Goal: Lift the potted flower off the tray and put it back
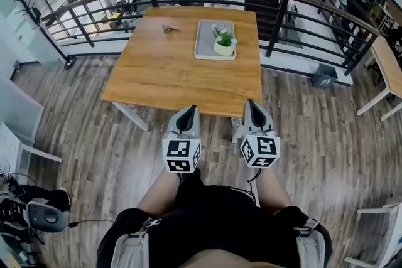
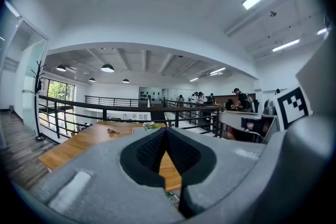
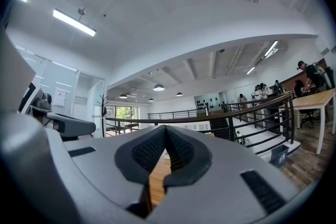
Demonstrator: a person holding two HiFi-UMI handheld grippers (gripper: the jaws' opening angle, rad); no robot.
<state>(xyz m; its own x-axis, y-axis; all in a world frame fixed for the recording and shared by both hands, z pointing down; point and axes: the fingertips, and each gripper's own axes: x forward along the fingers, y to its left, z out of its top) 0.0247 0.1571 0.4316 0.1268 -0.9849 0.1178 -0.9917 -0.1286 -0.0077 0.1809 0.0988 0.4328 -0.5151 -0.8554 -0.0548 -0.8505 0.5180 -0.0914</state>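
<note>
Left gripper [image 1: 190,111] and right gripper [image 1: 252,105] each have their jaws pressed together with nothing between them, side by side at the near edge of the wooden table [image 1: 163,72]. Well beyond them, the potted flower [image 1: 224,42] stands upright on the grey tray [image 1: 205,41] toward the table's far side.

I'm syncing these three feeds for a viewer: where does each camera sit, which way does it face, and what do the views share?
Head view: on the person's head, facing steeply down at the table, tray and potted flower; the person's torso, left gripper and right gripper show.
Left gripper view: on the left gripper, facing level along its shut jaws toward the table; the right gripper's marker cube shows at right.
Right gripper view: on the right gripper, facing level along its shut jaws toward the railing.
Shared: table and railing.
</note>
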